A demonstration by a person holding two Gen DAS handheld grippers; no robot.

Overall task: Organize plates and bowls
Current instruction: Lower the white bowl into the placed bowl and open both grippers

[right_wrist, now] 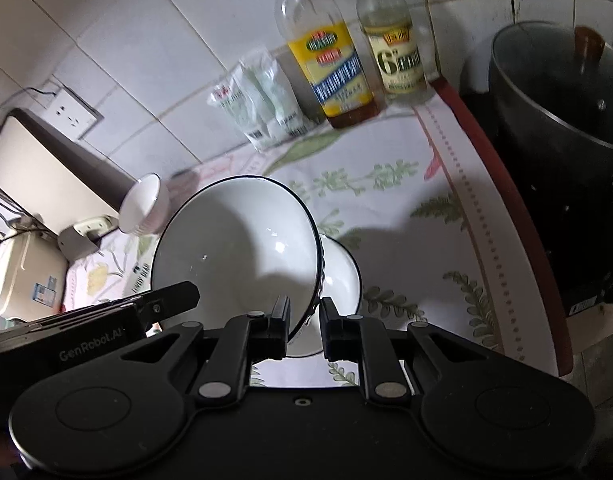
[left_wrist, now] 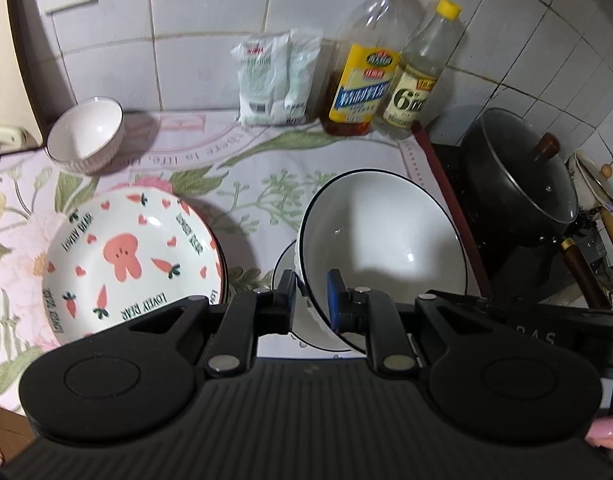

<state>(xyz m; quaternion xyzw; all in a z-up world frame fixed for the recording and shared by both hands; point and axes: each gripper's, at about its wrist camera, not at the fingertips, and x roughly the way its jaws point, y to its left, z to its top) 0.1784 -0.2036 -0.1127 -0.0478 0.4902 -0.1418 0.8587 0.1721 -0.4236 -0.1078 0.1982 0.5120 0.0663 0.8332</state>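
A large white bowl with a dark rim [left_wrist: 382, 240] is tilted above a second white dark-rimmed bowl [left_wrist: 302, 328] on the floral cloth. My left gripper [left_wrist: 311, 300] is shut on the large bowl's near rim. In the right wrist view my right gripper [right_wrist: 304, 326] is shut on the rim of the same large bowl [right_wrist: 238, 248], with the lower bowl [right_wrist: 338, 272] just behind it. A carrot-and-bear patterned plate [left_wrist: 126, 264] lies to the left. A small white ribbed bowl [left_wrist: 86, 136] stands at the back left and also shows in the right wrist view [right_wrist: 144, 206].
Two oil and vinegar bottles [left_wrist: 366, 68] and a white packet [left_wrist: 274, 80] stand against the tiled wall. A black pot with a lid [left_wrist: 518, 176] sits on a stove at the right. The counter's red-edged cloth [right_wrist: 506, 220] ends beside it. An appliance [right_wrist: 50, 168] stands at the left.
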